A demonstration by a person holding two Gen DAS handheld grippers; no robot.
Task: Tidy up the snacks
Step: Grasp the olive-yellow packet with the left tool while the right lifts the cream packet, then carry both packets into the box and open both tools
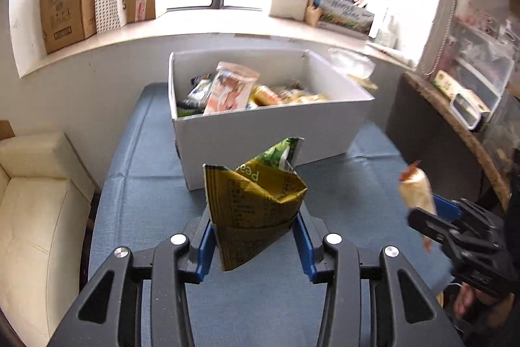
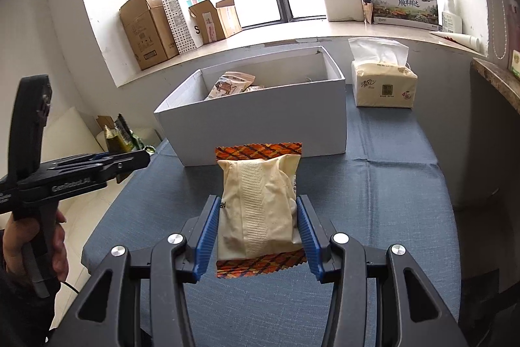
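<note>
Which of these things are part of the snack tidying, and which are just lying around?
Part of the job:
green pea snack bag in left gripper
cream snack packet in right gripper
white box

Lying about:
tissue pack
cardboard boxes

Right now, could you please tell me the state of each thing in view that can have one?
Left gripper: shut on the green pea snack bag, held off the table.
Right gripper: shut on the cream snack packet.
White box: open-topped, snacks inside.
Tissue pack: opened, a tissue sticking up.
Cardboard boxes on the sill: flaps open.
</note>
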